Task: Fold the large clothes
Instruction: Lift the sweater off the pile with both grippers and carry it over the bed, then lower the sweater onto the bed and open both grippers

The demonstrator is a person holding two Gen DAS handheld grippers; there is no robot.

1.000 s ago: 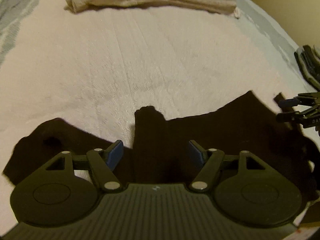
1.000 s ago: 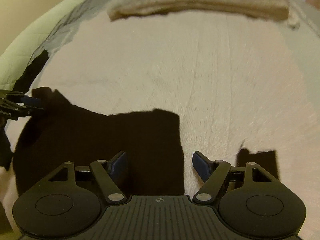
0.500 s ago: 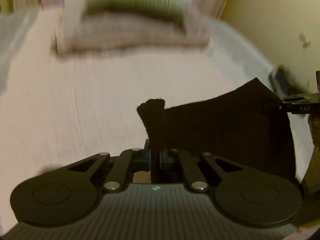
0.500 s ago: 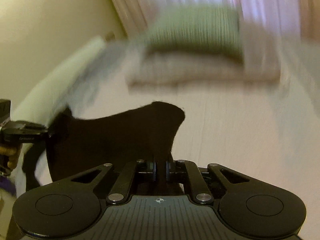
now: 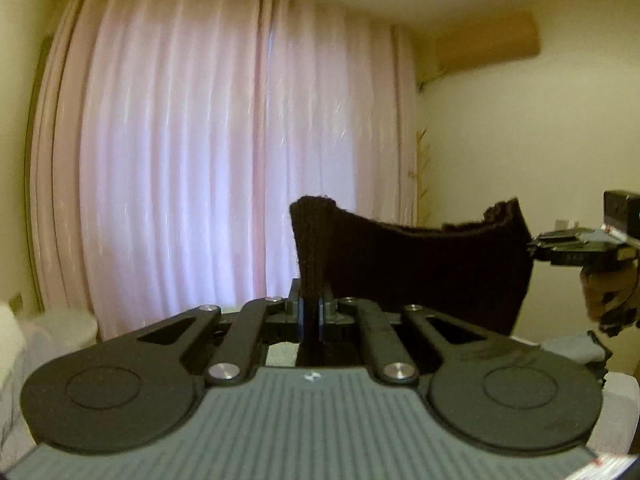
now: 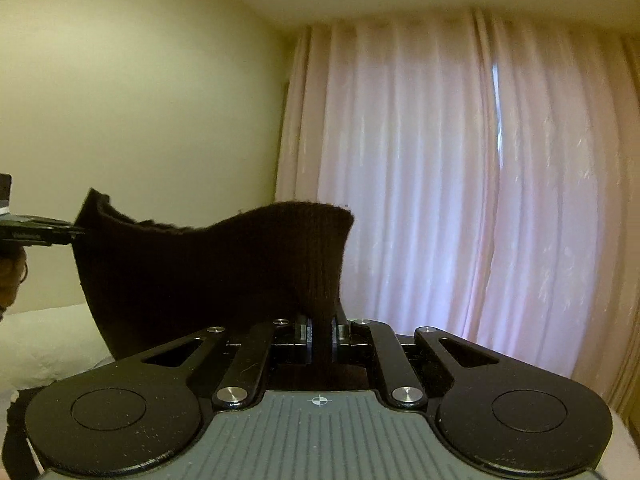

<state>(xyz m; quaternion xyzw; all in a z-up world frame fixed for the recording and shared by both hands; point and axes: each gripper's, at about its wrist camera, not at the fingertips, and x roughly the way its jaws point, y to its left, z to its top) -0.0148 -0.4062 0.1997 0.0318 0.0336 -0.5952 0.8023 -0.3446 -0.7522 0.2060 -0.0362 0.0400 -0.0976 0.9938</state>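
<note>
We held the dark sweater [image 5: 420,264] stretched before the curtain [image 5: 200,160], left gripper [image 5: 310,312] and right gripper [image 6: 320,338] both clamped on it.

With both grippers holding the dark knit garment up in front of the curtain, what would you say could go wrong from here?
1. The left gripper and right gripper each pinch only a narrow bunch of the dark knit garment; its hanging weight could pull it free.
2. The top edge sags between them, so it may settle onto the bed unevenly.
</note>
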